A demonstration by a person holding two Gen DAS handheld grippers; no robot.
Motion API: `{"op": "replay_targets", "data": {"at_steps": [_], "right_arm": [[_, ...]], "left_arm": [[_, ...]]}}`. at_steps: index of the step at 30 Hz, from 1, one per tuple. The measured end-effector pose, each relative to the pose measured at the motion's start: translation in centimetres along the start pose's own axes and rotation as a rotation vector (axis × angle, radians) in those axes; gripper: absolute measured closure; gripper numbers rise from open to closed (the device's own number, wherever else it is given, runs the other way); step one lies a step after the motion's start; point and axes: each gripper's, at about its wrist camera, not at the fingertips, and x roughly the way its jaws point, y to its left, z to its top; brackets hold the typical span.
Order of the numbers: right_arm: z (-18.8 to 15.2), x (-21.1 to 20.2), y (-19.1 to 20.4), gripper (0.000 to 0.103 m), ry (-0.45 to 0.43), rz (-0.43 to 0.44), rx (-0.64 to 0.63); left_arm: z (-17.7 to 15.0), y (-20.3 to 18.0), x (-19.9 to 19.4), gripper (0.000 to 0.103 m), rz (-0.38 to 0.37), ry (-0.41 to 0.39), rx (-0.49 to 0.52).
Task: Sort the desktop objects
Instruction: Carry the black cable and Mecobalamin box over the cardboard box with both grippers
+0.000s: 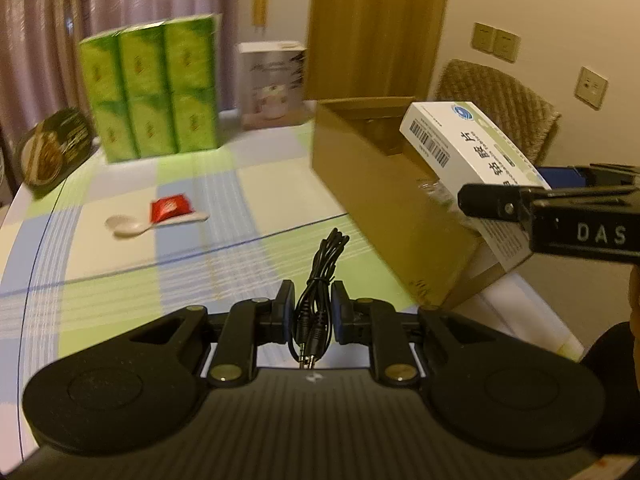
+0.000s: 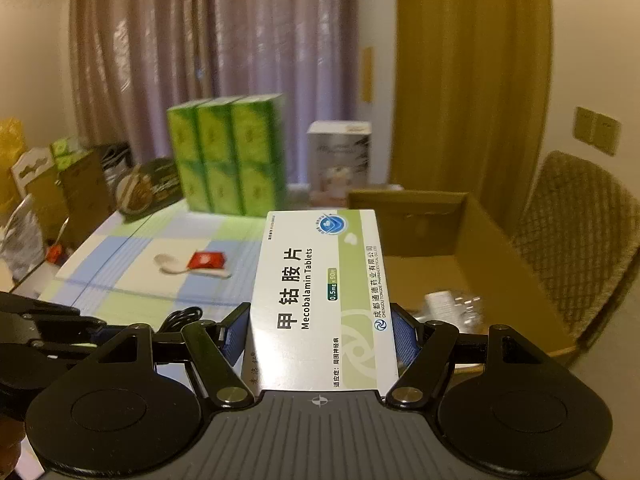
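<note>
My left gripper [image 1: 313, 312] is shut on a coiled black audio cable [image 1: 320, 280], held above the checked tablecloth [image 1: 120, 248]. My right gripper [image 2: 318, 332] is shut on a white and green tablet box [image 2: 320, 292], lifted in the air just left of the open cardboard box [image 2: 460, 264]. In the left wrist view the tablet box [image 1: 460, 148] hangs over the near corner of the cardboard box [image 1: 380, 192], with the right gripper's finger [image 1: 500, 204] beside it. A white spoon [image 1: 128, 226] and a red sachet [image 1: 170, 208] lie together on the tablecloth.
A green pack of tissues [image 1: 152, 88] and a white carton [image 1: 272, 84] stand at the table's far side. A round dark packet [image 1: 52, 148] leans at the far left. A wicker chair [image 2: 576, 240] sits behind the cardboard box. Small clear items [image 2: 452, 304] lie inside that box.
</note>
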Motion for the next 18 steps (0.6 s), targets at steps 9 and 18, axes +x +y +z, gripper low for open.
{"op": "replay_targets", "data": {"at_steps": [9,18], "right_arm": [[1.4,-0.6,-5.4,0.035,-0.024,-0.048,0.034],[2.1,0.3,-10.3,0.035,-0.025,-0.077,0.071]], "left_arm": [[2.7,-4.5,1.2,0.088,-0.038,-0.016,0.054],[5.0,-7.0,3.6,0.088,-0.064,-0.012,0.074]]}}
